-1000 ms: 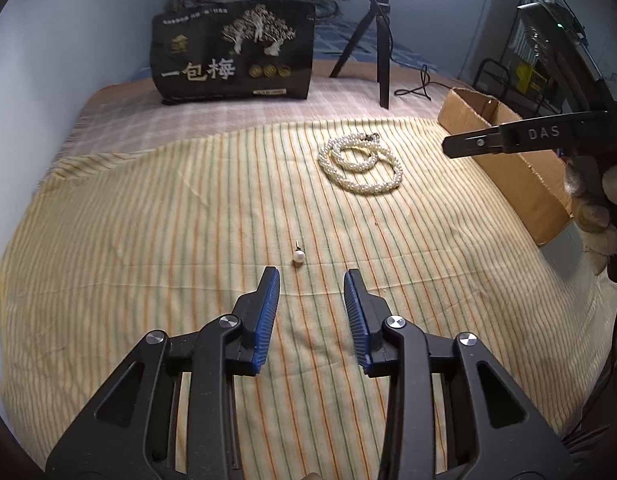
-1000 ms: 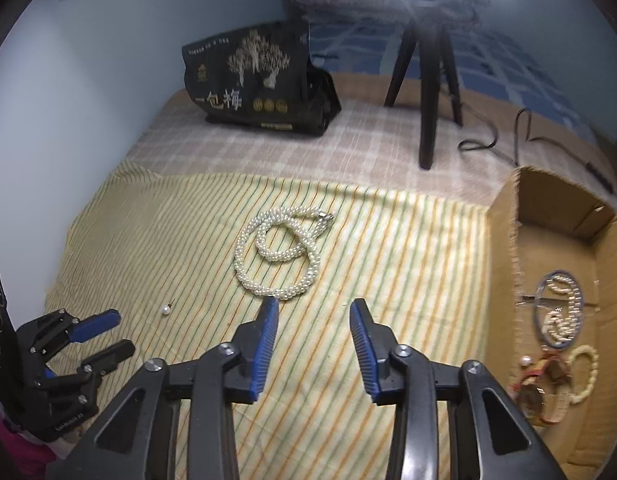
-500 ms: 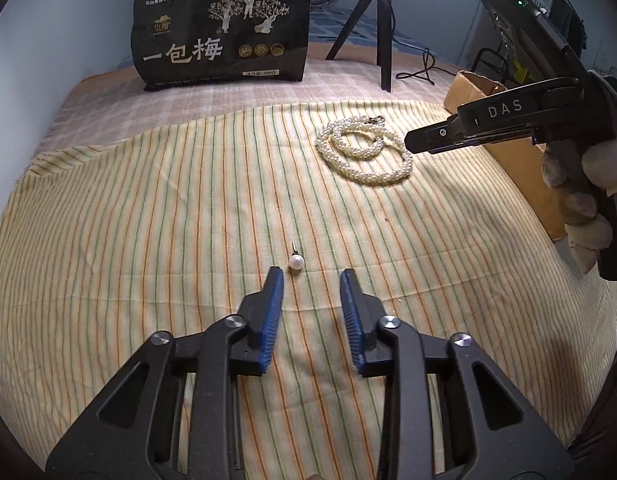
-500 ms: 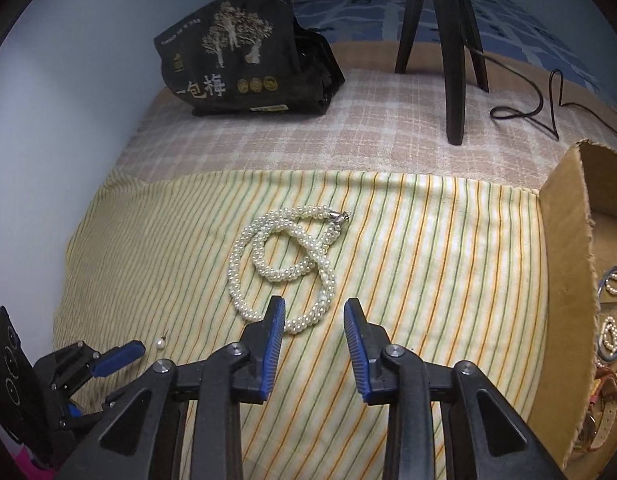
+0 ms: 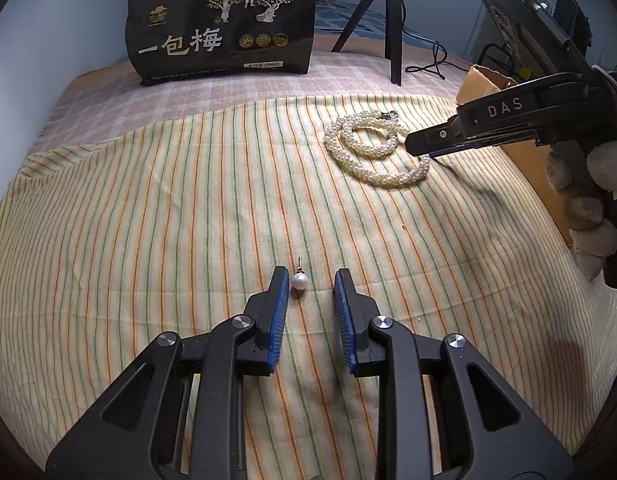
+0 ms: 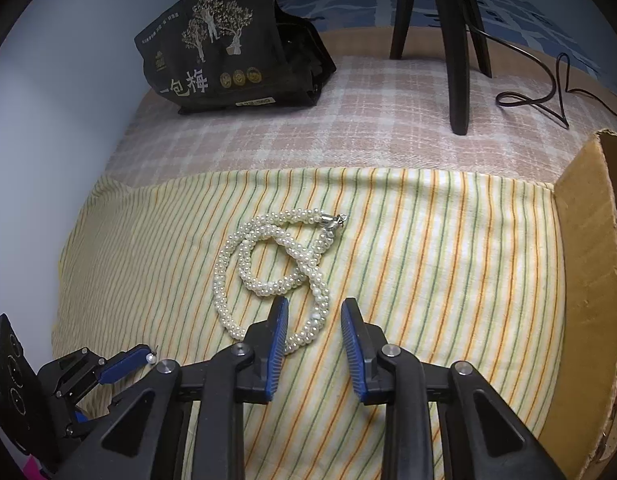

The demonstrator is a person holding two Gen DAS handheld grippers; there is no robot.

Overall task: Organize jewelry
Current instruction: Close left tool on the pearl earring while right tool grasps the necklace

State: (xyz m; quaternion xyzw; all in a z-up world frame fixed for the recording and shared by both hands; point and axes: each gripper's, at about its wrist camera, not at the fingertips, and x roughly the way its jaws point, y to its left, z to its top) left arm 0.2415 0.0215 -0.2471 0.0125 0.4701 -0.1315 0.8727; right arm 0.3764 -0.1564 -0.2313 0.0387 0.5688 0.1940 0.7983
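Note:
A small pearl earring [image 5: 299, 281] with a thin pin lies on the striped cloth [image 5: 148, 216]. My left gripper [image 5: 310, 280] is open, its fingertips on either side of the earring, nearer the left pad. A coiled pearl necklace [image 6: 276, 268] lies further on. My right gripper [image 6: 314, 312] is open low over the cloth, with the necklace's near loop between its fingertips. The right gripper [image 5: 420, 146] also shows in the left wrist view at the necklace [image 5: 372, 148]. The earring [image 6: 150, 358] shows at the left gripper's tip in the right wrist view.
A cardboard box [image 6: 584, 280] stands at the right edge of the cloth, with jewelry barely visible inside. A black printed bag [image 5: 224, 24] and a tripod [image 5: 392, 20] with a cable stand at the back on a checked cloth.
Both grippers have moved forward and down. The left one now brackets the earring. The right one has reached the necklace's near loop.

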